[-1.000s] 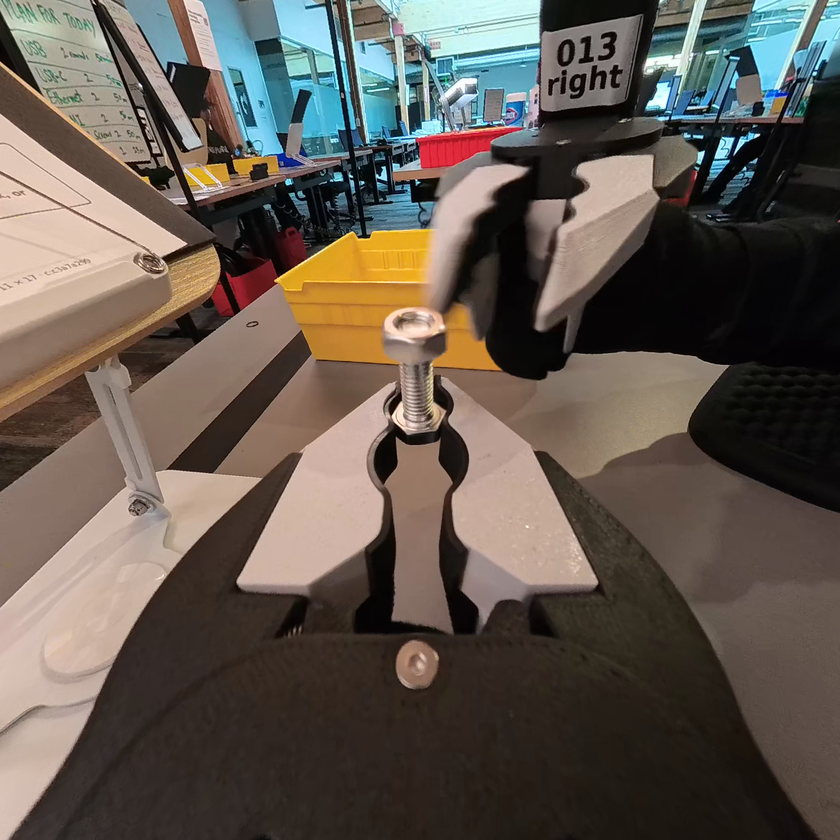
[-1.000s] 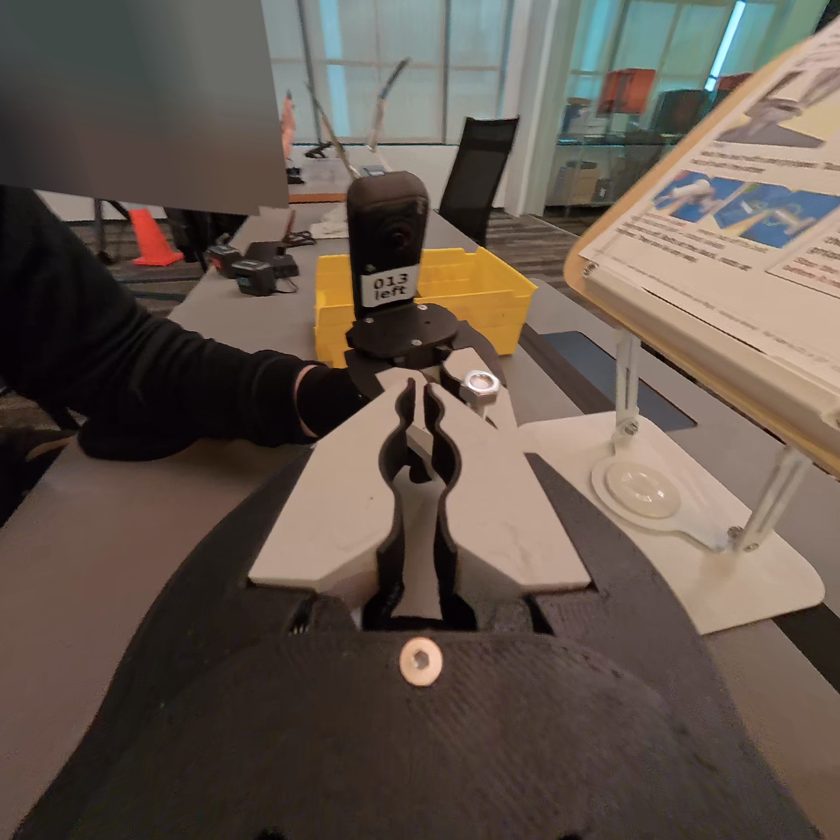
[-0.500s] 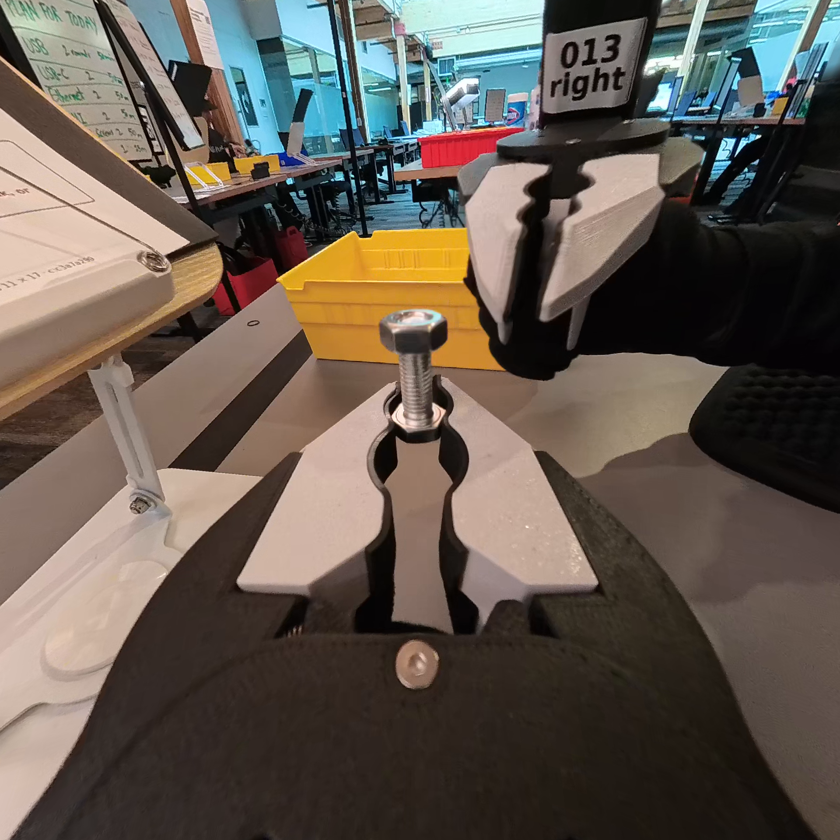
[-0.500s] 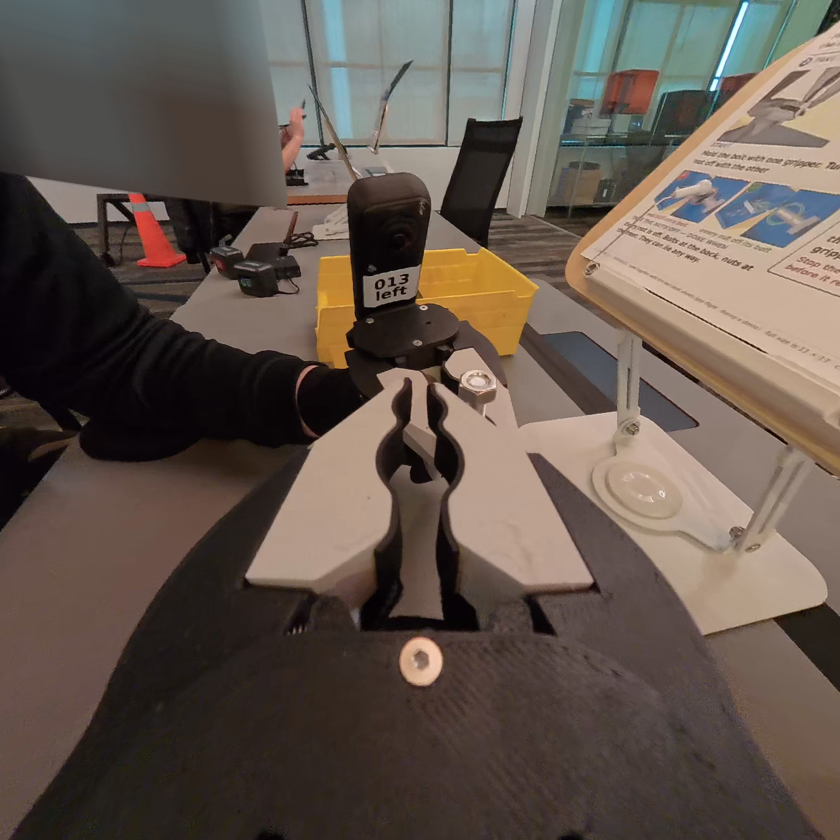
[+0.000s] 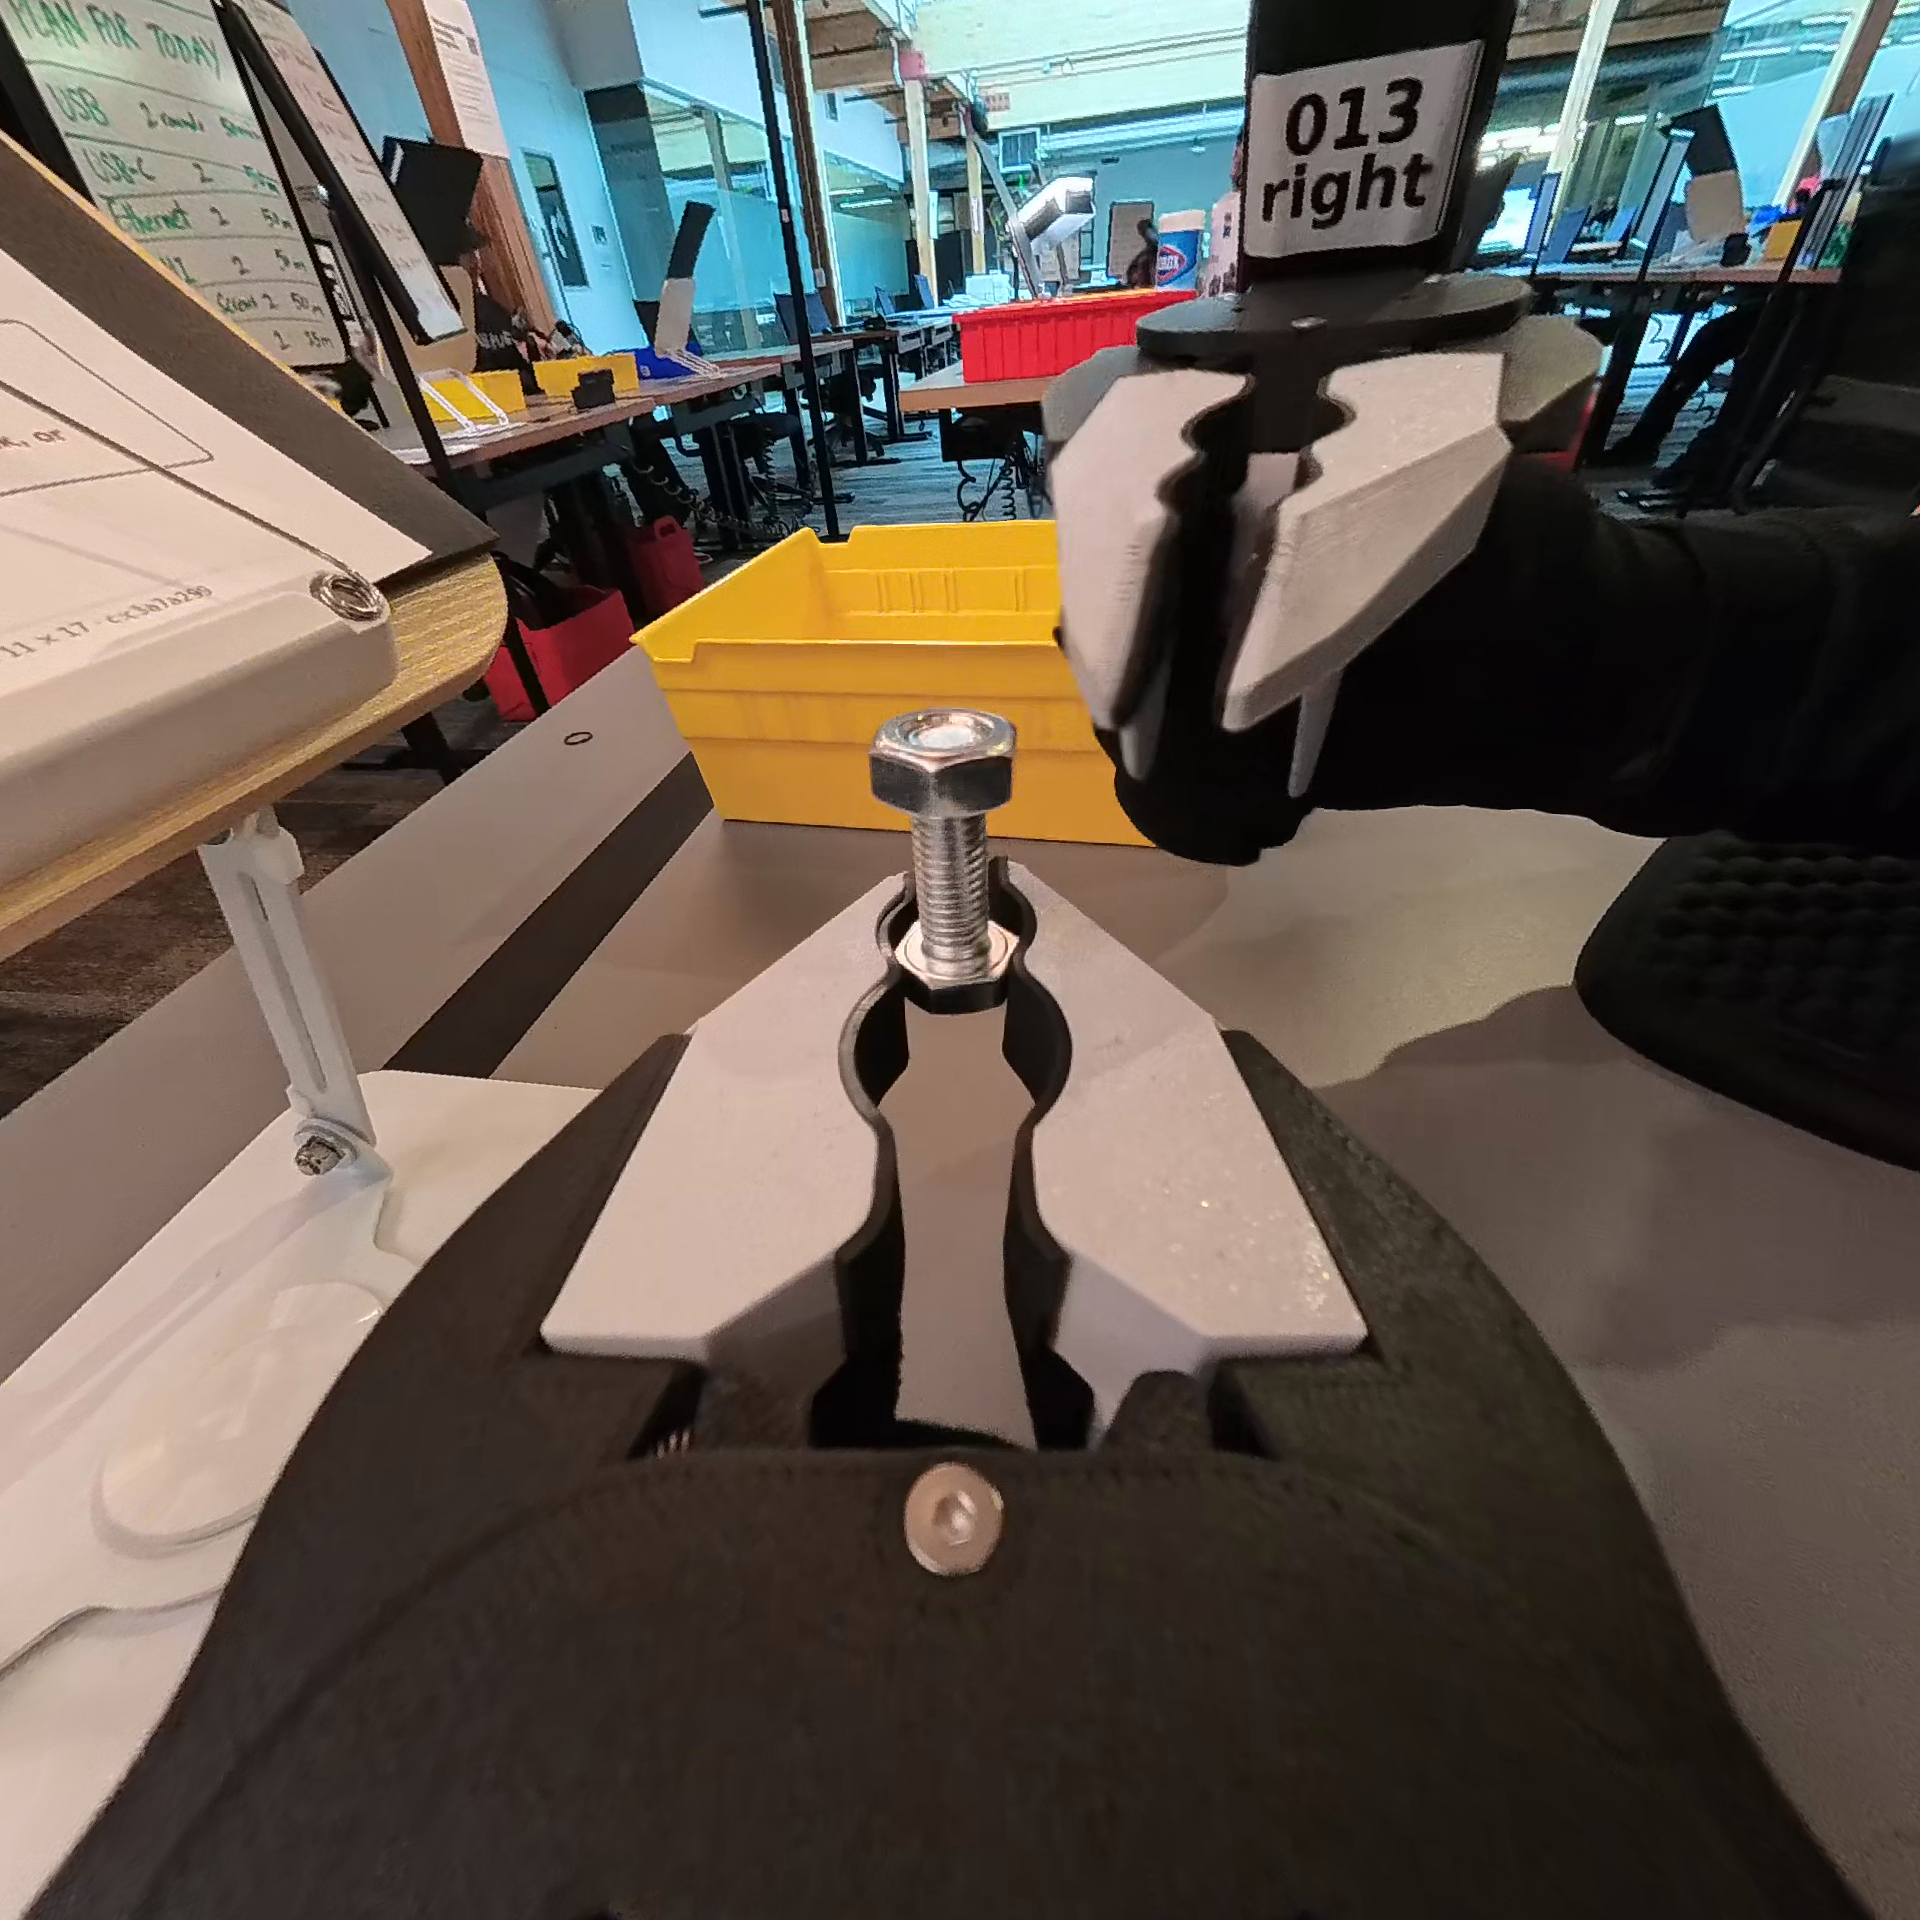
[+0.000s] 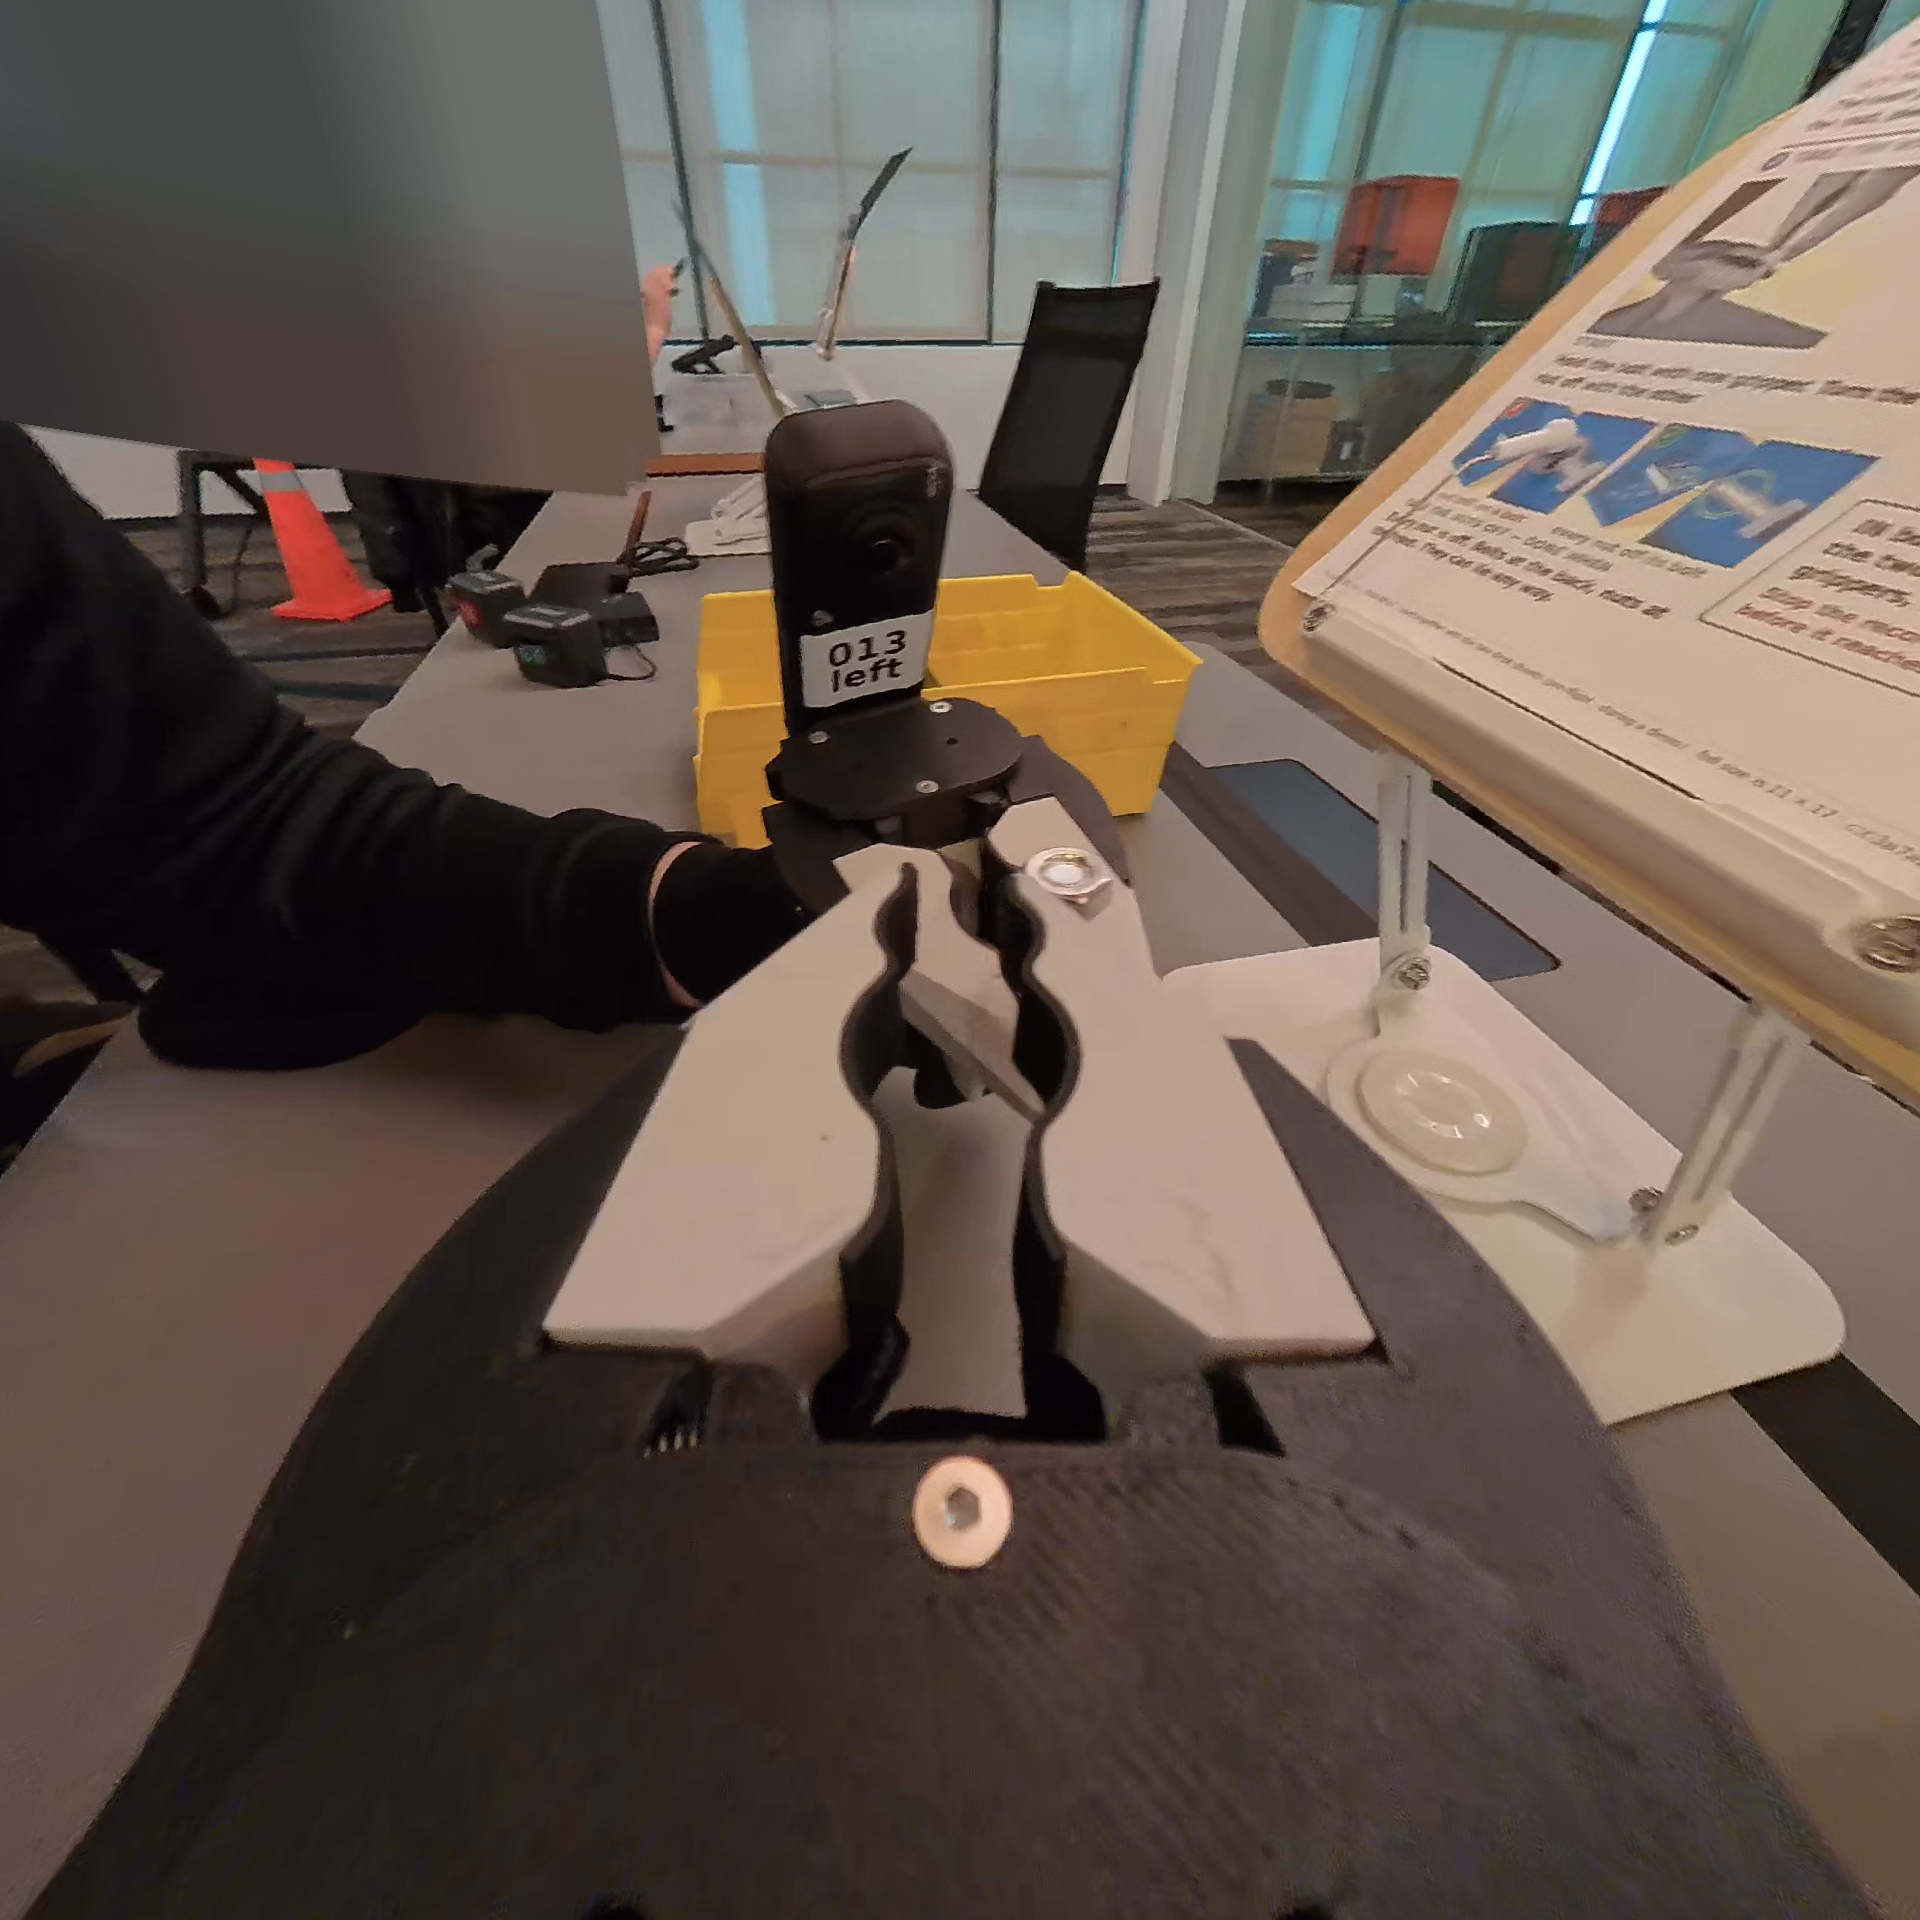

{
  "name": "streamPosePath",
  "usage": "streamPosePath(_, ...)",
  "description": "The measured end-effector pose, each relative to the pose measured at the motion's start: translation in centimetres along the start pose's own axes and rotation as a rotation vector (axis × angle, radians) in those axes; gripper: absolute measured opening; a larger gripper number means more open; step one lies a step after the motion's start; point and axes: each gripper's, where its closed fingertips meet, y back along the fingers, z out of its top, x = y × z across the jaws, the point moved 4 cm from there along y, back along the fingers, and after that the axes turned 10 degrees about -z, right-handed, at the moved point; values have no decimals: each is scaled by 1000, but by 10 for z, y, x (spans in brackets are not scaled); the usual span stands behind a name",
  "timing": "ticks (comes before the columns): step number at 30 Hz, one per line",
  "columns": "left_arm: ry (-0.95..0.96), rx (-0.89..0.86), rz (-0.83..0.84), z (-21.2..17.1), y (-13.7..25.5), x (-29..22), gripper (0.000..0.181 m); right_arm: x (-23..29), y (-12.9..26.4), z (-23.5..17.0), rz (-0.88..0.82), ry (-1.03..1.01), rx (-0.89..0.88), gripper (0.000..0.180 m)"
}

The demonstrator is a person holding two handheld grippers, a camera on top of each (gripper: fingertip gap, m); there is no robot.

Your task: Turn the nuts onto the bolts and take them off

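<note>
My left gripper (image 5: 956, 904) is shut on the hex head of a silver bolt (image 5: 951, 883) and holds it upright above the grey table (image 5: 1455, 1195). A hex nut (image 5: 942, 774) sits at the top end of the thread. It also shows in the right wrist view (image 6: 1065, 871). My right gripper (image 5: 1195, 727) hangs up and to the right of the nut, apart from it. In its own view the right gripper (image 6: 951, 894) has its jaws a narrow gap apart and holds nothing.
A yellow bin (image 5: 883, 665) stands behind the bolt. A tilted instruction board (image 5: 156, 582) on a white base (image 5: 208, 1351) is at the left. A black padded rest (image 5: 1766, 987) lies at the right. Black-gloved hands hold both grippers. About 6 cm separates my left fingertips from my right.
My right gripper has drawn away from the nut, up and to the right, and its jaws have parted a little. The left gripper and bolt have stayed still.
</note>
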Motion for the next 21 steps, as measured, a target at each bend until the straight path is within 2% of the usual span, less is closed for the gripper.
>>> streamPosePath(3,-1,1,-2,0,-1,0,11,-9,-2,0,-59,-16,-3,37)
streamPosePath(5,-1,2,-3,0,-1,-1,11,-9,-4,-2,-55,-22,5,39)
streamPosePath(7,-1,1,-2,0,-1,0,11,-5,-4,-3,-36,-13,10,34)
streamPosePath(8,-2,1,-2,0,0,0,11,-1,-3,-3,-5,-6,13,10)
streamPosePath(9,-1,0,1,0,0,0,11,5,-2,-4,37,-1,16,0)
streamPosePath(10,1,0,0,0,0,0,11,7,-1,-3,50,2,17,1)
streamPosePath(13,0,0,-2,0,0,0,11,0,-1,-1,8,-13,-3,15)
streamPosePath(15,-2,1,-2,0,0,0,11,-8,-1,0,-44,-24,-12,34)
streamPosePath(18,-2,0,-2,0,0,0,11,-9,-4,-3,-50,-22,3,38)
streamPosePath(19,-1,1,-1,0,0,0,11,-7,-4,-3,-42,-19,7,35)
streamPosePath(20,-1,0,-1,0,0,0,11,-4,-3,-3,-18,-13,6,22)
streamPosePath(21,-1,-1,-1,0,0,0,11,3,-2,-2,28,-3,0,0)
